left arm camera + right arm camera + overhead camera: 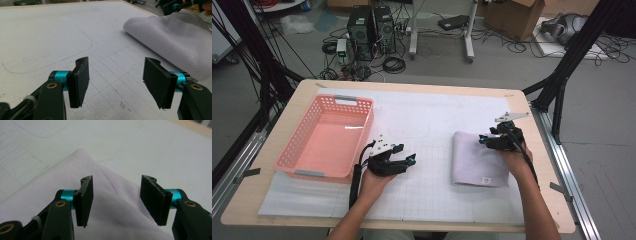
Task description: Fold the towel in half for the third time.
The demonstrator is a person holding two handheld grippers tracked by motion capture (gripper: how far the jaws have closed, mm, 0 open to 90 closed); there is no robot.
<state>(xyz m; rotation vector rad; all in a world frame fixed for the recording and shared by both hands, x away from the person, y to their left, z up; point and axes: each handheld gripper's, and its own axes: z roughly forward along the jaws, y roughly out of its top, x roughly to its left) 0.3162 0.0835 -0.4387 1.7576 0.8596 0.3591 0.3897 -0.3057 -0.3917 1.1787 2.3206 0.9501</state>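
Two hand-held grippers (408, 161) (486, 139), one folded towel (477, 160), one basket (294, 160).

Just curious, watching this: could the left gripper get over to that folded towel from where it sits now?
Probably yes. The left gripper has open jaws pointing toward the folded towel, with bare mat between them. The right gripper hovers at the towel's far edge, not the near side.
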